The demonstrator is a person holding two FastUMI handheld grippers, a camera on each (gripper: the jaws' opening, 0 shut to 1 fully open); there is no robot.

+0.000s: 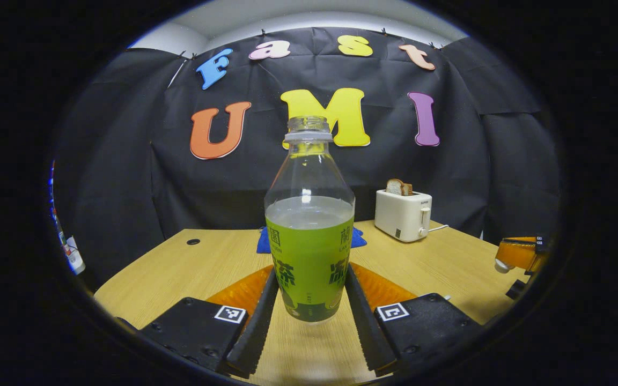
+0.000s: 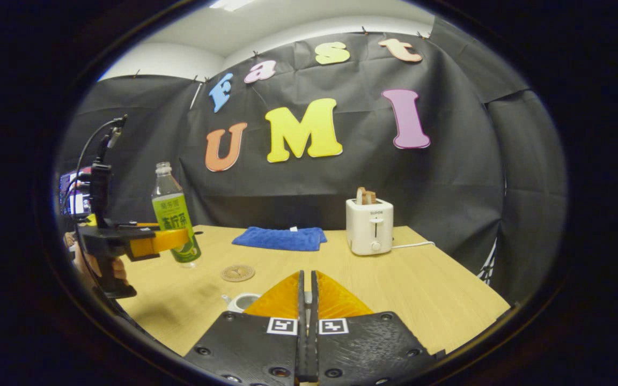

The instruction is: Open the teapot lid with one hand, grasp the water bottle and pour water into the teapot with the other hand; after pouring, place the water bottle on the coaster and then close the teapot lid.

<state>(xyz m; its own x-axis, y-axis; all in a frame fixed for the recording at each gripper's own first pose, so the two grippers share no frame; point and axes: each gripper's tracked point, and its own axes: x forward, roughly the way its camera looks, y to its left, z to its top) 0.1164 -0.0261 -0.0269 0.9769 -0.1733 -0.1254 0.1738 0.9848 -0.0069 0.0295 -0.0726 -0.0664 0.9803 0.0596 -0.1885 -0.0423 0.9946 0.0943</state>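
Two ridged fingers of the left gripper (image 1: 309, 305) press on either side of the clear plastic water bottle with a green label (image 1: 309, 230), which stands upright between them, uncapped and roughly half full of clear liquid. In the left gripper view its base appears to hang just above the light wooden table (image 1: 180, 268). Behind the bottle a blue folded cloth (image 1: 262, 241) lies near the table's far edge, and to the right stands a white toaster (image 1: 403, 214) with a slice of bread (image 1: 399, 187) in its slot. At the far right edge of that view part of the right gripper (image 1: 521, 254) shows.

In the right gripper view, the right gripper (image 2: 307, 300) has its fingers drawn almost together, with only a thin slit between them; whether they pinch anything cannot be told. Just left of the fingers, partly hidden behind them, a small white teapot (image 2: 239, 302) sits on the table (image 2: 421, 289). Beyond it lies a round brown coaster (image 2: 237, 273), bare. Farther left the left gripper (image 2: 172, 240), held by a hand (image 2: 92, 265), carries the bottle (image 2: 172, 214) upright, near the coaster but apart from it. The cloth (image 2: 281, 238) and toaster (image 2: 369, 225) sit at the back
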